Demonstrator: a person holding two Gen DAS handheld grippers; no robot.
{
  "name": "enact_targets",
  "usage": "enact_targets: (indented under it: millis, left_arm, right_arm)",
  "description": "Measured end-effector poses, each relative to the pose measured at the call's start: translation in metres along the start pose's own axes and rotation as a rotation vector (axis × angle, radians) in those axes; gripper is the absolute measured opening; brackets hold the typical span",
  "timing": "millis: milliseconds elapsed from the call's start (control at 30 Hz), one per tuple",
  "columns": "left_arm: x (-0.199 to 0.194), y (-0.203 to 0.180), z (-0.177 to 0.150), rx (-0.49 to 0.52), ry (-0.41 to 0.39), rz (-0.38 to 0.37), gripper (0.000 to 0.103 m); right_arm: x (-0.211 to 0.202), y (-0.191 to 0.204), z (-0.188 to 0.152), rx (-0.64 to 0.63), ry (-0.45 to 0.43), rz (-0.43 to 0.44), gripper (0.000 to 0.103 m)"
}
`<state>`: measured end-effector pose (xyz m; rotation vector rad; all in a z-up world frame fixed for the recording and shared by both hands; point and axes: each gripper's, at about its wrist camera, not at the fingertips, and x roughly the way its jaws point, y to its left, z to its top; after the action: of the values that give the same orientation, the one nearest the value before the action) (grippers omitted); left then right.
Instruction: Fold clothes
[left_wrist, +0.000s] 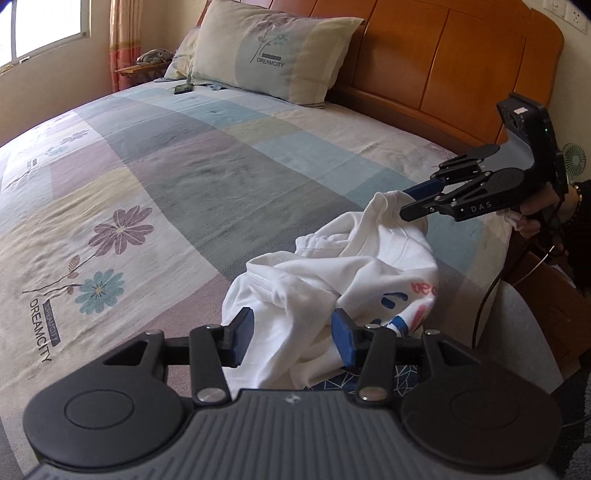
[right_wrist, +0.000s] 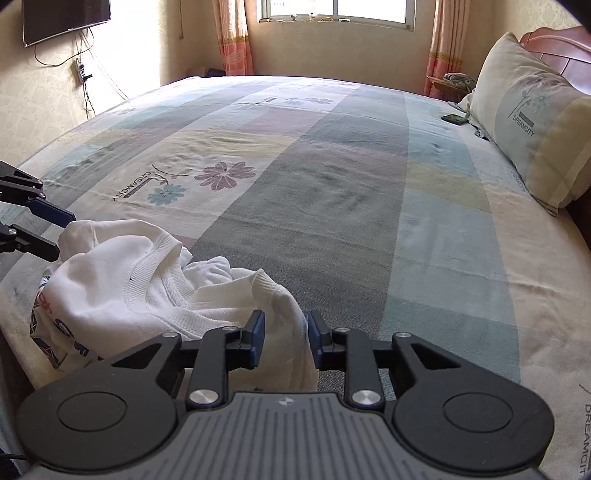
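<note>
A crumpled white T-shirt (left_wrist: 343, 280) with blue and red print lies bunched at the near edge of the bed; it also shows in the right wrist view (right_wrist: 122, 280). My left gripper (left_wrist: 293, 338) is open, its blue pads on either side of a fold of the shirt. My right gripper (right_wrist: 286, 338) is open around another part of the white cloth; in the left wrist view it (left_wrist: 406, 206) reaches the shirt's far side. The left gripper shows at the left edge of the right wrist view (right_wrist: 55, 236).
The bed (left_wrist: 184, 166) has a pastel patchwork sheet with flower prints. A pillow (left_wrist: 273, 55) leans on the wooden headboard (left_wrist: 443, 62). A small dark device (right_wrist: 454, 119) lies near the pillow. A patterned blue cloth (left_wrist: 402, 376) lies under the shirt.
</note>
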<state>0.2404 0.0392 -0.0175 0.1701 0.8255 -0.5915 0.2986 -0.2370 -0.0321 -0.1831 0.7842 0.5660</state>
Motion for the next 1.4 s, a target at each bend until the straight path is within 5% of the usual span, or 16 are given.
enact_targets:
  millis: [67,167,267,333,367,400,833,1400]
  left_arm:
    - [0.009,0.004,0.001,-0.021,0.01,-0.025,0.04]
    - [0.017,0.005,0.001,-0.035,0.015,-0.053,0.005]
    - [0.013,0.002,0.0,-0.022,-0.011,-0.014,0.001]
    - [0.004,0.005,0.002,-0.031,-0.038,0.038,0.001]
    - [0.0,0.009,0.003,-0.038,-0.045,0.062,0.0]
    - [-0.004,0.013,0.004,-0.045,-0.051,0.087,0.0]
    - [-0.025,0.095,0.011,-0.154,-0.064,0.339,0.0]
    - [0.043,0.232,0.044,-0.274,0.022,0.452,0.0]
  right_arm:
    - [0.0,-0.005,-0.004,0.018,-0.005,0.007,0.05]
    - [0.001,-0.011,-0.007,0.047,-0.009,0.044,0.056]
    - [0.007,-0.016,-0.009,0.076,0.01,0.096,0.056]
    - [0.011,-0.013,-0.01,0.068,0.033,0.107,0.044]
    - [0.012,-0.01,-0.01,0.05,0.042,0.1,0.02]
    - [0.012,-0.006,-0.01,0.033,0.05,0.094,0.012]
    - [0.028,0.026,0.056,-0.182,-0.003,-0.078,0.009]
    - [0.178,0.016,0.193,-0.214,-0.01,-0.177,0.008]
